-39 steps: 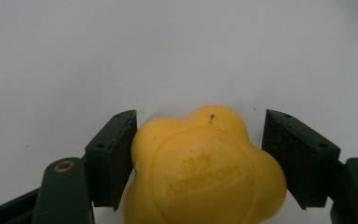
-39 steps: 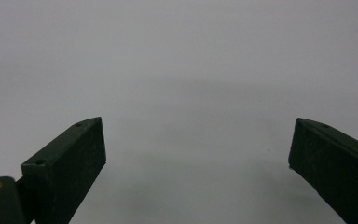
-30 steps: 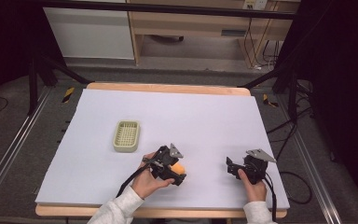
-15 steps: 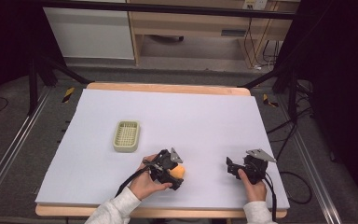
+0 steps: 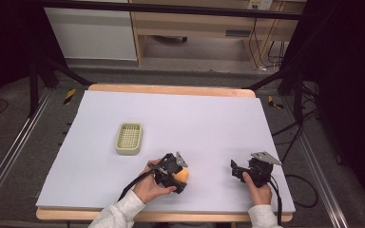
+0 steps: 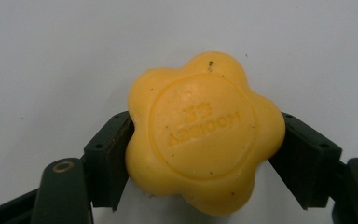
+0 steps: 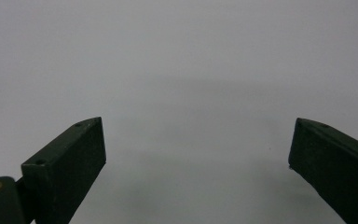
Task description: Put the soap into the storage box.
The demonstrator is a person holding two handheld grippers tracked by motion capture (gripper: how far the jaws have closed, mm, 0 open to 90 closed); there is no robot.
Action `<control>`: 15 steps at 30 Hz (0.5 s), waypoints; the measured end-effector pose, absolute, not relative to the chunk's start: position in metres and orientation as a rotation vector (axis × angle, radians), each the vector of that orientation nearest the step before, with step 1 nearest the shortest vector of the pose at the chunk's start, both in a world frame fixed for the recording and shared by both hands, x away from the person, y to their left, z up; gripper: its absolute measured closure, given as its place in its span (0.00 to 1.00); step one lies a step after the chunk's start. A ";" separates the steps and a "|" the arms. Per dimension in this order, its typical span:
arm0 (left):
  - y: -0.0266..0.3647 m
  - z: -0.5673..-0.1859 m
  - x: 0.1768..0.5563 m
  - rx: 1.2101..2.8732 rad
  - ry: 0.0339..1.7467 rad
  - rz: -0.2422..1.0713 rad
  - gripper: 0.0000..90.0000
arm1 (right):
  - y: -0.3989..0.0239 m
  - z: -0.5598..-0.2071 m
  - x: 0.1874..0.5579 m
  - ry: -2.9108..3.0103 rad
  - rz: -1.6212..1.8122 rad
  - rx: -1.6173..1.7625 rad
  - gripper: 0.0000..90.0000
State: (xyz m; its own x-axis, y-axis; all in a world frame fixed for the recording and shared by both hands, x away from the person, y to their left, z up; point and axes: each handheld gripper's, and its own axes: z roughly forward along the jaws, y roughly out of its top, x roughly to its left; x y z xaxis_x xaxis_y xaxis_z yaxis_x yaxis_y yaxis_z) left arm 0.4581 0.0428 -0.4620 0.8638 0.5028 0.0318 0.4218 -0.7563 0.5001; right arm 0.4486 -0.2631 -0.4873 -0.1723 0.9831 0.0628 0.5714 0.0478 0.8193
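One flower-shaped yellow soap bar, one pale green slotted soap dish and two grippers are on the white-covered counter. The left gripper has its two black jaws closed against opposite sides of the soap bar, which shows a round stamped face with raised lettering in the left gripper view; from the high view the bar sits low over the counter near its front edge, to the right of and nearer the person than the soap dish, well apart from it. The soap dish holds nothing and lies with bare white surface on every side. The right gripper is further right of the soap dish, near the front edge, with its jaws spread wide and nothing but plain counter between them. A clear strip of counter separates the two grippers, and the whole far half beyond the soap dish lies open up to the wooden rim.
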 end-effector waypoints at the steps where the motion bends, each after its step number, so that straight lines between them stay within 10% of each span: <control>1: 0.043 -0.462 0.458 2.544 0.679 0.225 0.29 | -0.263 -0.487 0.449 1.797 1.000 1.560 0.05; 15: 0.057 -0.452 0.460 2.491 0.712 0.259 0.30 | -0.263 -0.487 0.448 1.797 0.999 1.558 0.05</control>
